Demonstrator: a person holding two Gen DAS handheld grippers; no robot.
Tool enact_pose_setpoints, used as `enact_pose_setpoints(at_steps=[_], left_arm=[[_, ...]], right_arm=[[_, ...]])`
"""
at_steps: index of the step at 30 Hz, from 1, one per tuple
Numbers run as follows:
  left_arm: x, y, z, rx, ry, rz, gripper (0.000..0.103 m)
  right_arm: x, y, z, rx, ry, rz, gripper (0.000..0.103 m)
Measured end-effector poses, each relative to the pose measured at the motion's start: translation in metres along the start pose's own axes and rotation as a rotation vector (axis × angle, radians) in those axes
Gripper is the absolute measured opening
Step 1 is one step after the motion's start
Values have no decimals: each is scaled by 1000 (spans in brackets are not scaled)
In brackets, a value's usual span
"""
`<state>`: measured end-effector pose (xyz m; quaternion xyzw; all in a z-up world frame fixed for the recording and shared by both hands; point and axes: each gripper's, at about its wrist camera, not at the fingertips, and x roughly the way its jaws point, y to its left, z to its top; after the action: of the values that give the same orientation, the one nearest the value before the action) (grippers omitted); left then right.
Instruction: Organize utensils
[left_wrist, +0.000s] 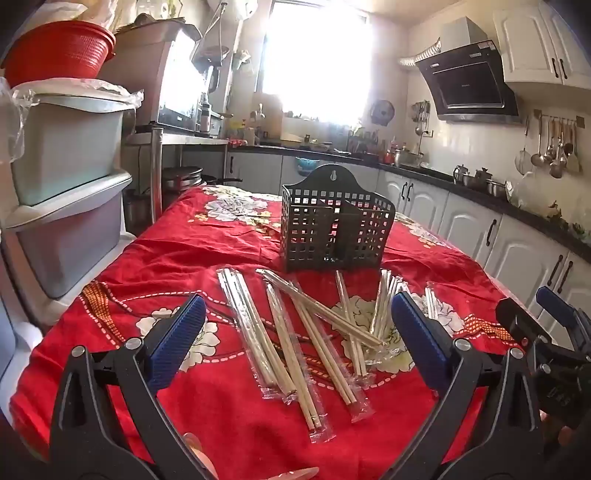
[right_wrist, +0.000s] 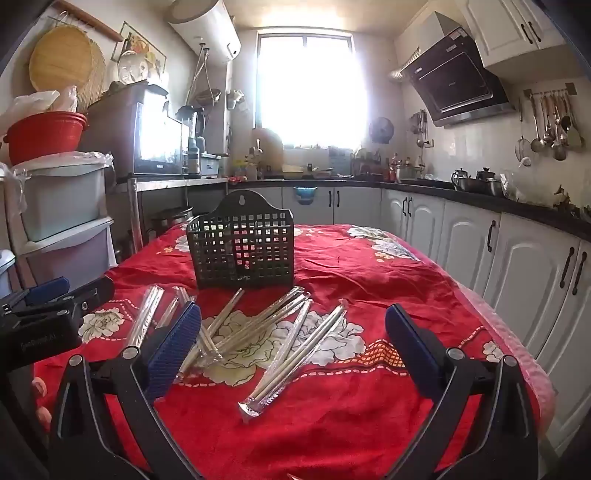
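Your left gripper (left_wrist: 297, 341), black-framed with ribbed blue rubber pads, fills the bottom of the left wrist view with its jaws spread wide and nothing between them. Your right gripper (right_wrist: 288, 338) has the same build and sits equally wide and empty at the bottom of the right wrist view.

The pale wooden chopsticks in clear crinkled plastic sleeves (left_wrist: 295, 332) lie scattered and crossing one another at the centre of the frame, flat on the red floral tablecloth (left_wrist: 184, 254), a soft, wrinkled fabric with white flowers and dashed white stitching lines. Just above them in the picture stands the dark grey plastic utensil basket (left_wrist: 334, 229), a boxy holder with square grid perforations, an inner divider and a rounded back tab with a keyhole slot.

In the right wrist view the same sleeves (right_wrist: 258, 332) catch silvery glare, and the basket (right_wrist: 240, 251) stands upright above them, left of centre.
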<state>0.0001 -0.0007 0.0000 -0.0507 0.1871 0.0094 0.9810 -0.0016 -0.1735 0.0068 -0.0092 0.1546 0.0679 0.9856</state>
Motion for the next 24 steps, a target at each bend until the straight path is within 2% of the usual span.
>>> enact_pose_setpoints(at_steps=[24], left_arm=[[-10, -5, 7, -11, -25, -16, 93]], right_arm=[[-7, 0, 3, 2, -28, 2, 97]])
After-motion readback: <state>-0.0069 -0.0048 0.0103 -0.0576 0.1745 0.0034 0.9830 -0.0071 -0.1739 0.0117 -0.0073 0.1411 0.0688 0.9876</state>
